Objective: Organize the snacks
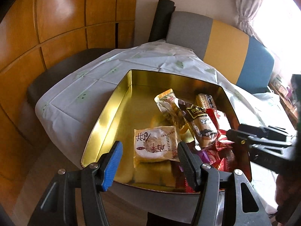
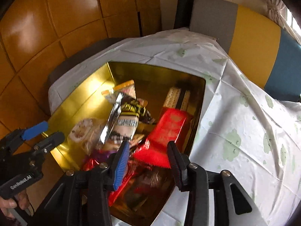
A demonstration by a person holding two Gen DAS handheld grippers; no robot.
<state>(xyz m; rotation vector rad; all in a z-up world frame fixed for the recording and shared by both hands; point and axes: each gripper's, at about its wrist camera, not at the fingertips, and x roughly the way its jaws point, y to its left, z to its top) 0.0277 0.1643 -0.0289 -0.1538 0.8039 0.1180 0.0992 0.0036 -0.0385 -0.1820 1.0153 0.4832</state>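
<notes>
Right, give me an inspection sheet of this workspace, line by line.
Surface: table under a white tablecloth with pale green prints.
Job's things: gold tin open, snack packets piled toward one side; cream pastry packet lies flat, red packet beside the brown-and-cream packet.
Clutter: nothing seen.
Grippers: left gripper open above the tin's near edge, holding nothing; right gripper open over the red packet, pads not seen pressing on it.
Cables: nothing seen.
Surroundings: wooden cabinets, grey-yellow-blue sofa, curtain.

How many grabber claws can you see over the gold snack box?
2. The left gripper is above the near left edge of the gold tin; the right gripper is above the red packets at its right side.
</notes>
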